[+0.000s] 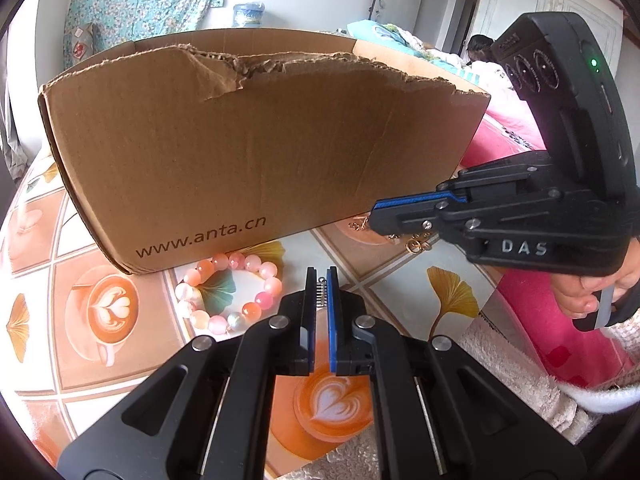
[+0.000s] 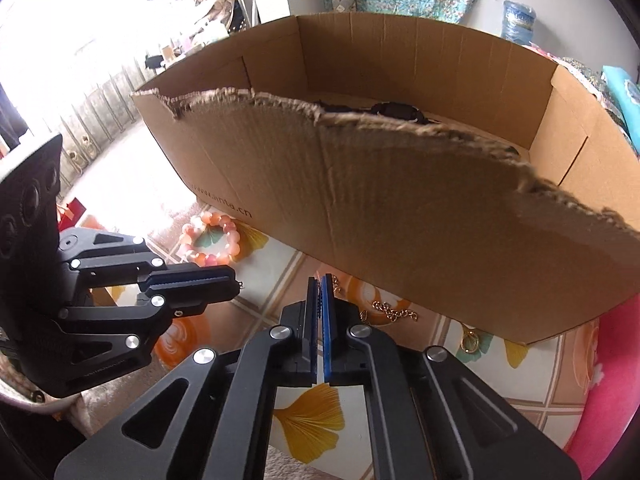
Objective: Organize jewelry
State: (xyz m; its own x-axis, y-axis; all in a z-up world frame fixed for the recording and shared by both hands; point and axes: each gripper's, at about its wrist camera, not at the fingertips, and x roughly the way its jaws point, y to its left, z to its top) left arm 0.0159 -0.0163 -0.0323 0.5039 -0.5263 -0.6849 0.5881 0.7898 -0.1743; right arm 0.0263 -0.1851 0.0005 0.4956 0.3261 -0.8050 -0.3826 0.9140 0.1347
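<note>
My left gripper hovers over the table, shut on a small silver piece that pokes out at its tips. A pink and orange bead bracelet lies on the tablecloth just left of it, against the cardboard box. My right gripper is shut, with its tips down at a gold chain on the cloth beside the box wall. Links lie right at the tips; I cannot tell whether one is pinched. In the left wrist view the right gripper reaches in from the right over the gold chain.
The open box has a torn near wall and holds a dark strap-like object. A gold ring lies on the cloth to the right of the chain. A person's hand grips the right handle. Pink fabric borders the table at right.
</note>
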